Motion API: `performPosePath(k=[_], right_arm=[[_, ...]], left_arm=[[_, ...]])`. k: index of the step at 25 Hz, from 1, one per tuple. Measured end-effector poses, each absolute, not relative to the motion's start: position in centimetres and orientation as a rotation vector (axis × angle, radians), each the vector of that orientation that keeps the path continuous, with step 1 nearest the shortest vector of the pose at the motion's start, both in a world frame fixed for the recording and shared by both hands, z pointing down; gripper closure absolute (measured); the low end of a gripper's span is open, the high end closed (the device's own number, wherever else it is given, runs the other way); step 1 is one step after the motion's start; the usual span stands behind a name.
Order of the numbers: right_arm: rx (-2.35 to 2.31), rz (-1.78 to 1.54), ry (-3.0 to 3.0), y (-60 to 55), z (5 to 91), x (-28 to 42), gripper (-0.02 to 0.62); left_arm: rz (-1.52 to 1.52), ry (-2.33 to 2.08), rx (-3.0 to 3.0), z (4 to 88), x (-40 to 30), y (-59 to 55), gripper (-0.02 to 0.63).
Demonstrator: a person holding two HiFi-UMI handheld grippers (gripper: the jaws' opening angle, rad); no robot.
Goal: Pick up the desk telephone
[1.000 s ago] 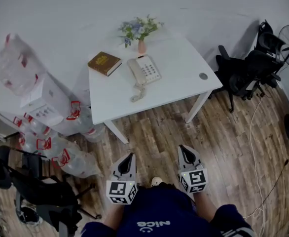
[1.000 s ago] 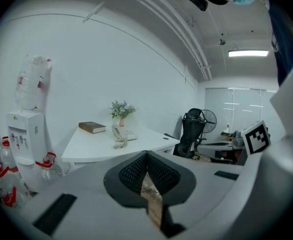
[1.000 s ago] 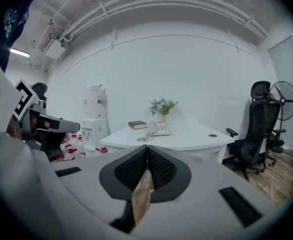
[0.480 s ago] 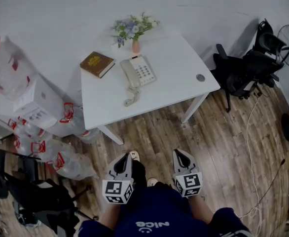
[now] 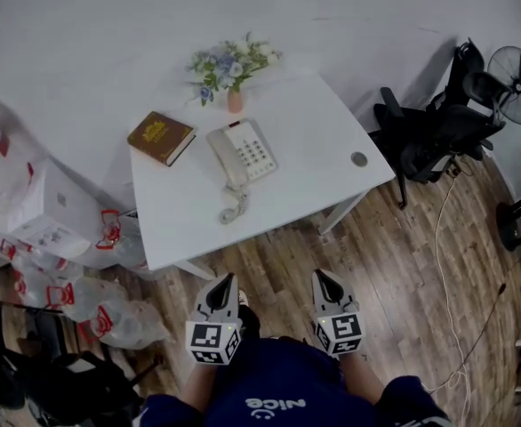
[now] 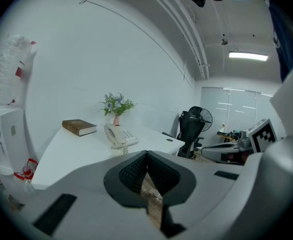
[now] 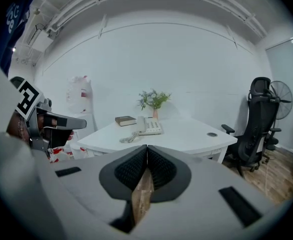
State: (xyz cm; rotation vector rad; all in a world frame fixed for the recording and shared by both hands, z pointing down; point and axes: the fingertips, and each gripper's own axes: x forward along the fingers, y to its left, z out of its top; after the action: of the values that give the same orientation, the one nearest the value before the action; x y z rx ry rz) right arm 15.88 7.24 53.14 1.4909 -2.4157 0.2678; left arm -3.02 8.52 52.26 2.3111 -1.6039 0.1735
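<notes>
A white table (image 5: pixel 314 149) stands with its far edge against a plain white wall (image 5: pixel 109 43), on a floor (image 5: pixel 394 265) of brown wood planks. The telephone (image 5: pixel 243 152) lies near the middle of the tabletop, a light-coloured set with its handset along its left side and a coiled cord (image 5: pixel 232 207) trailing toward the near edge. To its left, apart from it, lies a brown book (image 5: pixel 161 137). Behind the telephone, close to the wall, a small pink vase (image 5: pixel 235 101) holds flowers (image 5: pixel 231 65). A round cap (image 5: pixel 359 159) sits in the tabletop near the right corner.

To the right of the table stands a black office chair (image 5: pixel 429 132), with a black fan (image 5: pixel 518 69) just beyond it, and a thin cable (image 5: pixel 447 265) runs across the floor. To the left of the table are white boxes (image 5: pixel 47 221) and clear bags with red marks (image 5: pixel 109 314); another dark chair (image 5: pixel 65 381) sits in the near left corner.

The left gripper (image 5: pixel 228 278) and the right gripper (image 5: pixel 321 276) are held low in front of the person's dark blue top (image 5: pixel 278 390), over the floor and well short of the table. Both point toward the table. Each has its jaws pressed together with nothing between them; only floor planks show through the slit behind the pads.
</notes>
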Motion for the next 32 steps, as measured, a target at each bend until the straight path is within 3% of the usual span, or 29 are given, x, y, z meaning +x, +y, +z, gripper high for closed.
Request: performPosePath(k=[15, 32], right_arm=[[1.559, 0.259, -2.369, -2.2, 52.9, 7.5, 0.572], [1.585, 0.269, -2.336, -5.2, 52.7, 5.0, 0.572]], left_arm=[[0.139, -1.462, 2.372, 52.4, -9.7, -3.4, 0.590], [0.075, -1.374, 2.335, 52.5, -11.0, -7.6, 0.590]])
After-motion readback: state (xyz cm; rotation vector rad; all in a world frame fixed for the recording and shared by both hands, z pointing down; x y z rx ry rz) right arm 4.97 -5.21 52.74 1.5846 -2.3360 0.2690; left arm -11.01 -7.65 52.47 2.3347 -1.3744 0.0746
